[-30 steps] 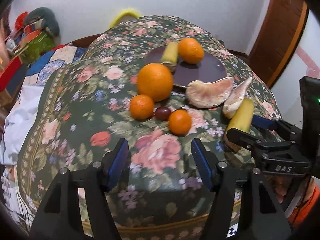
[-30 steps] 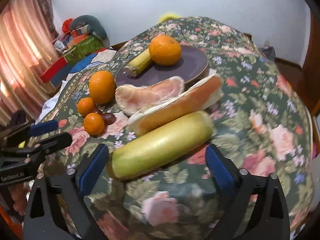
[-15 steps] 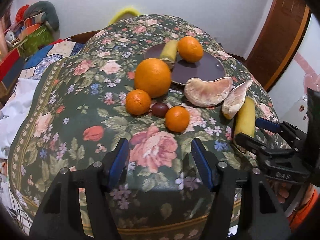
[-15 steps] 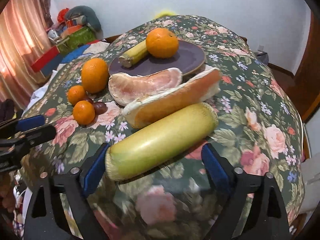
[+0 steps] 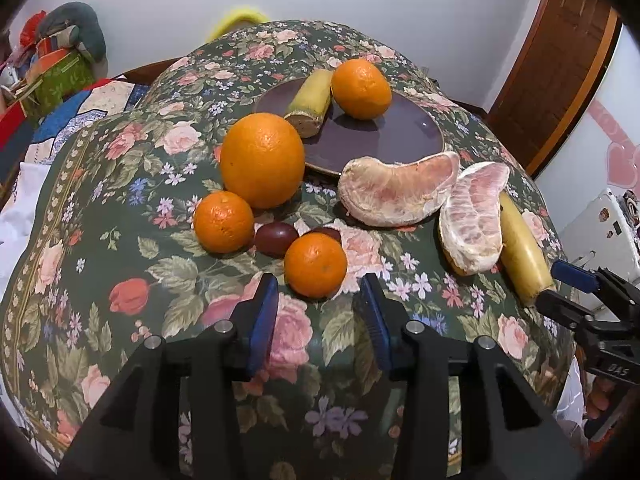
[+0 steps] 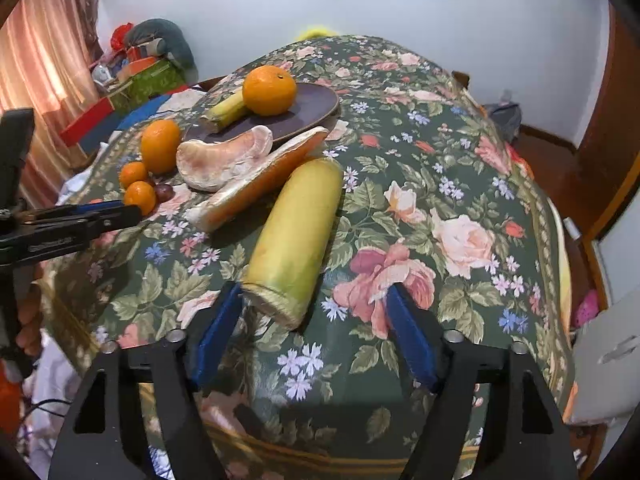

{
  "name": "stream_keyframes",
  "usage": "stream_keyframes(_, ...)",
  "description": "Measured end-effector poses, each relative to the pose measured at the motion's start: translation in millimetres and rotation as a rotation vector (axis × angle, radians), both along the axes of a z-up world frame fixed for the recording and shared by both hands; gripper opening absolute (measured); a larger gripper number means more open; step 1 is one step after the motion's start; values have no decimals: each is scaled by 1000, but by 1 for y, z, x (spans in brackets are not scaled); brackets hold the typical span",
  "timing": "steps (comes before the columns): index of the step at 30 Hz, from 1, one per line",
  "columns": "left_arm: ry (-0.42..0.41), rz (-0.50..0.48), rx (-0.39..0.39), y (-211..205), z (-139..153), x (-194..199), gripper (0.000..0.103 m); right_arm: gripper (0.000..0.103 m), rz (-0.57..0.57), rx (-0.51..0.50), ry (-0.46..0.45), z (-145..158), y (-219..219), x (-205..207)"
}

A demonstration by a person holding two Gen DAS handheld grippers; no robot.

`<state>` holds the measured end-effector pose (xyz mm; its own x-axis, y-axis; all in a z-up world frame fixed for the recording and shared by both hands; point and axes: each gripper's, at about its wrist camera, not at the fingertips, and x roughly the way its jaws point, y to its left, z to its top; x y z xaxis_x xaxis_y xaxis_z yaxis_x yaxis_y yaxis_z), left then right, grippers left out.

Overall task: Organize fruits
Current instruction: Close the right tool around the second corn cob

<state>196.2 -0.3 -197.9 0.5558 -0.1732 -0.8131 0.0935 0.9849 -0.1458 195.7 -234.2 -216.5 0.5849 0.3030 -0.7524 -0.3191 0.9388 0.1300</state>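
My left gripper point(image 5: 318, 312) stands with jaws spread wide and holding nothing; its blue pads flank, without touching, the nearest small orange point(image 5: 315, 265), which sits on the floral tablecloth point(image 5: 120, 184) just ahead of the tips. Behind that fruit I note two dark red grapes point(image 5: 277, 239) touching or nearly so, a second small orange point(image 5: 223, 222) to their left, and a large orange point(image 5: 262, 165) resting against the rim of the dark purple plate point(image 5: 400, 140); on the plate lie a medium orange point(image 5: 361, 89) and a short piece of banana point(image 5: 311, 100), side by side.

My right gripper point(image 6: 314, 320) is likewise wide and empty; its jaws bracket the cut end of a long yellow banana piece point(image 6: 298, 232) lying on the cloth, pads not in contact that I can confirm. Just left of the banana lies a peeled pomelo segment point(image 6: 256, 178) on its side, touching it at the far end; a second pomelo segment point(image 6: 224, 160) leans beside it, near the plate's edge.

A brown door point(image 5: 556, 60) stands at the right; clutter of boxes point(image 6: 148, 80) sits beyond the table to the left.
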Motion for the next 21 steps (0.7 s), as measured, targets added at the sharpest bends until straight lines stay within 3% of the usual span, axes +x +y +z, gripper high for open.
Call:
stream_keyframes(6,-1,19,4,1,-1,8,43,63,-17,52,-22,10,3,14)
stream_keyframes(13,0,21,-6,2,-4,14,36,63,-30,52,26,-5,15,44)
stream_keyframes(19,-4,18,-12,0,-6,18,34,53,-20,13,16,-10,20,49)
stream_keyframes(21,-3,20,-18,0,-6,18,33,44,-6,37,17,-9,19,49)
